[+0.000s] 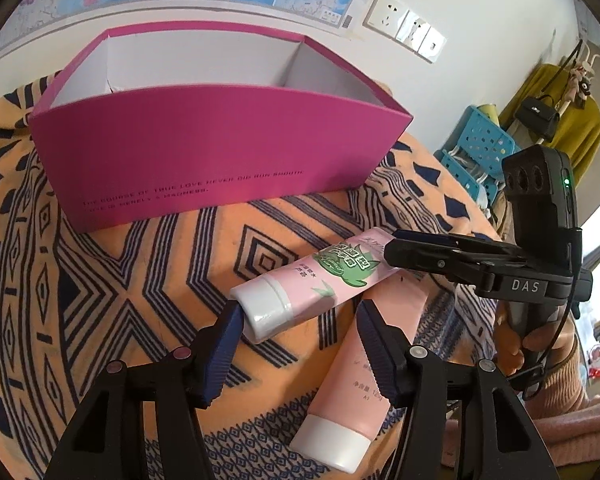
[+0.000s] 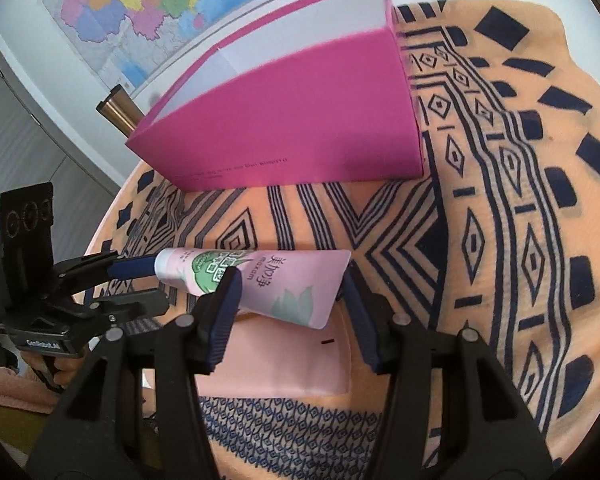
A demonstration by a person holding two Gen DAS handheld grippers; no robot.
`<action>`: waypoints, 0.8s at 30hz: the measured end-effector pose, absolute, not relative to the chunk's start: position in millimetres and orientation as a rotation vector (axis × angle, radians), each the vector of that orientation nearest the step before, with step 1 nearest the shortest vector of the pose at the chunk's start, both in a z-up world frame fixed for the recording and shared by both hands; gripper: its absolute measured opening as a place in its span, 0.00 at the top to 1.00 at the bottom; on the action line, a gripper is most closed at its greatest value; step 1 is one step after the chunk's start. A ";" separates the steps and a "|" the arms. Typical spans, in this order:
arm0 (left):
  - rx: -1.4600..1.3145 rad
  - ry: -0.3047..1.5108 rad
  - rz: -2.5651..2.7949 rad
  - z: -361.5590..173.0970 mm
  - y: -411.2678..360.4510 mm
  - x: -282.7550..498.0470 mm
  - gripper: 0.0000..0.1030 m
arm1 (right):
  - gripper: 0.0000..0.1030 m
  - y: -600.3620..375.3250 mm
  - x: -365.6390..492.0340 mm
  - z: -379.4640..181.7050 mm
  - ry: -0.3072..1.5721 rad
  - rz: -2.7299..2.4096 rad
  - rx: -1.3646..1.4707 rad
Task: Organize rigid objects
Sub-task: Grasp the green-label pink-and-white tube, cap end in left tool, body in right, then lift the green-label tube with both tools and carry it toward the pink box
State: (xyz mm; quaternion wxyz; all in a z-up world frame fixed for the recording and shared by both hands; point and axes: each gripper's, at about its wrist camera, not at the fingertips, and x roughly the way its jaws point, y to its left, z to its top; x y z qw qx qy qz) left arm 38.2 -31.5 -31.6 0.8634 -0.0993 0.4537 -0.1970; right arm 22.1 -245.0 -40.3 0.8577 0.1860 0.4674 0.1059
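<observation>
A table is covered with an orange cloth (image 1: 140,280) patterned in dark blue, and an open magenta box (image 1: 204,152) with a white inside is set on it in the upper half of the left wrist view; nothing can be made out inside the box from here. Two pink tubes are laid on the cloth in front of the box, well apart from it. The printed tube (image 1: 324,280), marked with green leaves, is laid across the plain tube (image 1: 360,380) and rests on it, its white cap pointed to the lower left of the frame. The left claw (image 1: 298,312) is held released at the bottom centre, its blue pads spread wide; only the left-hand pad is met by the printed tube's cap, and a clear gap is left to the other pad. The right claw (image 1: 390,245) is reached in from the right edge, and the handle behind it is gripped by a person's hand (image 1: 516,356). In the right wrist view the right claw (image 2: 289,280) is seen clenched across the flat crimped end of the printed tube (image 2: 276,284), a pad set against each edge. The plain tube (image 2: 284,364) lies beneath it. The left claw (image 2: 158,286) is seen at the left edge, at the cap. The box (image 2: 292,132) fills the upper centre, with a wall map (image 2: 132,4) behind it.
</observation>
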 end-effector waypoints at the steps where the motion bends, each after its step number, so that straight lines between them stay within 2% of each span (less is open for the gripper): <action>1: -0.209 0.948 -0.413 -30.5 -31.4 38.1 0.43 | 0.46 -244.8 21.7 -38.4 0.978 0.222 0.388; 24: -0.205 0.860 -0.419 3.1 -31.3 45.0 0.43 | 0.46 -242.7 20.6 5.9 0.860 0.208 0.320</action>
